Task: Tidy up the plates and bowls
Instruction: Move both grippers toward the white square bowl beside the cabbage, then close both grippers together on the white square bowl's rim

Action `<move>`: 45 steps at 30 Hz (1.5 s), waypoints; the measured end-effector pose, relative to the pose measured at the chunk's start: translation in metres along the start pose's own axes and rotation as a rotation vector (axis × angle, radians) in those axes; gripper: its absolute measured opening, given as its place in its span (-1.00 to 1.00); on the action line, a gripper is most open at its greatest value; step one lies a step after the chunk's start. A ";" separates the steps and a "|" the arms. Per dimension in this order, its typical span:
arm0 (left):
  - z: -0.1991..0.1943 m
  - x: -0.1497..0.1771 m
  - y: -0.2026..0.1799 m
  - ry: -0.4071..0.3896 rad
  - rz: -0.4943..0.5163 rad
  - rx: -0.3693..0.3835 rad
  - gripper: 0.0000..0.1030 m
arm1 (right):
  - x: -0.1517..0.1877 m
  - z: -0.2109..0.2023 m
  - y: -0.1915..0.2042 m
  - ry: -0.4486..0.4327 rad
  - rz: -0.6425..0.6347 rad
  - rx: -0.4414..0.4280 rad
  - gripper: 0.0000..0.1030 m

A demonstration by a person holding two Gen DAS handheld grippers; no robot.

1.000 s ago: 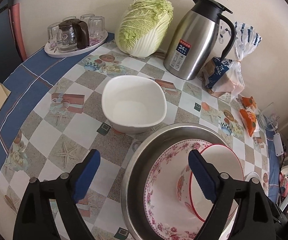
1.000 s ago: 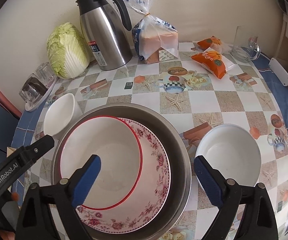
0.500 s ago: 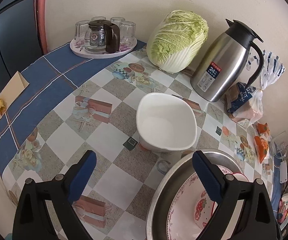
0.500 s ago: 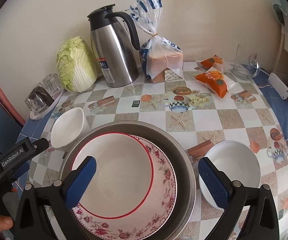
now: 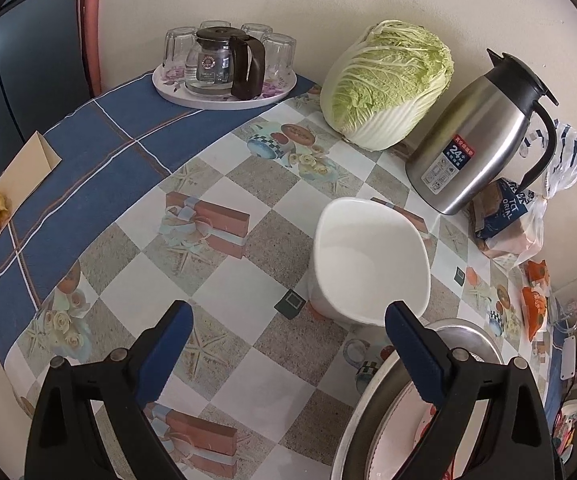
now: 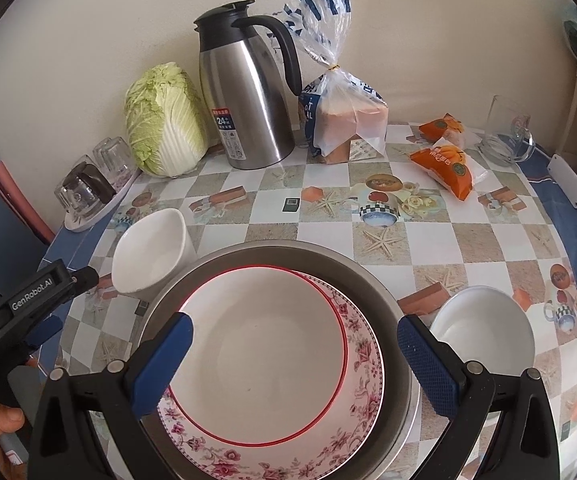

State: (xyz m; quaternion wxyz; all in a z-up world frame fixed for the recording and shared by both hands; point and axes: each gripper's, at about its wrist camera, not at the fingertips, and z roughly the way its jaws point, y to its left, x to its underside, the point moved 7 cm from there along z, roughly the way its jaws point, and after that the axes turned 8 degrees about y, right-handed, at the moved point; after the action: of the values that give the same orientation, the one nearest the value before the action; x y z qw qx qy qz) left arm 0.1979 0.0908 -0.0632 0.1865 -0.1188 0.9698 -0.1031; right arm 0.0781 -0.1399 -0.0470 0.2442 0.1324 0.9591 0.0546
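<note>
Ahead of the left tool (image 5: 284,340), jaws wide and empty: squarish white bowl (image 5: 368,264) on the surface, near its right finger | under the right tool (image 6: 292,356), wide, empty: red-rimmed bowl (image 6: 264,356) on floral plate (image 6: 364,364) in steel basin (image 6: 392,308); round white bowl (image 6: 484,332) beside | risk: smooth rim slipping, bowl knocking the basin.

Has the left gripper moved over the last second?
Yes. The left gripper has shifted left off the metal basin; judged against the steel thermos, it now frames the tablecloth beside the white square bowl.
</note>
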 end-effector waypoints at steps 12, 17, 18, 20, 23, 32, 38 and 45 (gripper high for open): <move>0.020 -0.009 0.023 0.043 -0.073 0.037 0.88 | -0.018 -0.007 0.019 0.023 -0.052 -0.001 1.00; 0.028 -0.015 0.029 0.052 -0.099 0.055 0.88 | -0.033 -0.007 0.026 0.048 -0.036 -0.041 1.00; 0.030 -0.017 0.030 0.052 -0.103 0.058 0.88 | -0.036 -0.007 0.029 0.053 -0.036 -0.049 1.00; 0.032 -0.021 0.034 0.052 -0.113 0.060 0.88 | -0.043 -0.007 0.038 0.060 -0.048 -0.066 1.00; 0.030 -0.026 0.037 0.031 -0.129 0.069 0.88 | -0.055 -0.004 0.054 0.071 -0.075 -0.080 1.00; 0.038 -0.034 0.029 0.038 -0.111 0.097 0.89 | -0.073 0.041 0.086 0.213 -0.034 -0.107 1.00; 0.042 -0.037 0.023 0.056 -0.096 0.127 0.89 | -0.074 0.070 0.090 0.259 -0.022 -0.059 0.97; 0.053 -0.035 0.026 0.099 -0.125 0.148 0.88 | -0.075 0.089 0.102 0.280 -0.073 -0.001 0.65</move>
State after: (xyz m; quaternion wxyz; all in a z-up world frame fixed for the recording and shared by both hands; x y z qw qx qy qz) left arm 0.2451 0.1167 -0.1060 0.1396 -0.1599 0.9582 -0.1917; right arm 0.2074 -0.0594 -0.0734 0.1098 0.0882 0.9880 0.0641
